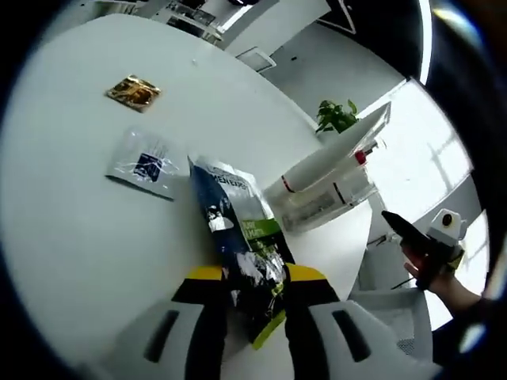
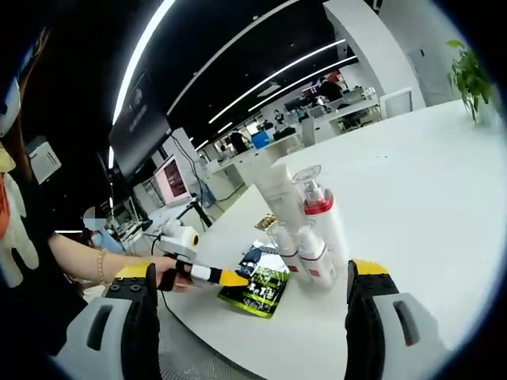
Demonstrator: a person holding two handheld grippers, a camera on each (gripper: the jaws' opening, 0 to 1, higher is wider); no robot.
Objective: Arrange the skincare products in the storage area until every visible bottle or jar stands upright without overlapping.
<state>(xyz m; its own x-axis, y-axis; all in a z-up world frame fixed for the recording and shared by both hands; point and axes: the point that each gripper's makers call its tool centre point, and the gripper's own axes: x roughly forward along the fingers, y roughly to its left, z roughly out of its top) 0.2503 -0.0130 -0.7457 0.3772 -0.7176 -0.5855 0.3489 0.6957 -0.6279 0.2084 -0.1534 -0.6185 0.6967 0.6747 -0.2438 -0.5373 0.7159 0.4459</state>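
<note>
the big white round table (image 1: pixel 71 237) carries everything, and i take the clear storage box (image 1: pixel 329 194) near its far edge as the landmark. in the left gripper view the box looks tilted because the camera is rolled; in the right gripper view the same group stands straight on the table.

inside the box there is a large white tube (image 2: pixel 273 186) at the back, a pump bottle with a red collar (image 2: pixel 321 218) beside it, and two small white bottles (image 2: pixel 305 253) in front of these. they seem to be upright and not overlapping, but the clear walls make it hard to be sure.

the dark blue and green sachet (image 1: pixel 238 245) is just on the near side of the box. the left gripper (image 1: pixel 255 279) is clenched on its lower end, and the long axis of the sachet runs away from the jaws, toward the box. so the left gripper is the nearer one for this item, and i judge that the coming move is to bring the sachet to the box.

farther from the box lie a flat clear sachet with a blue print (image 1: pixel 145 164) and, beyond it, a small golden packet (image 1: pixel 135 93).

the right gripper (image 2: pixel 249 305) is released, its jaws wide apart, holding nothing, with the box straight ahead of it.
</note>
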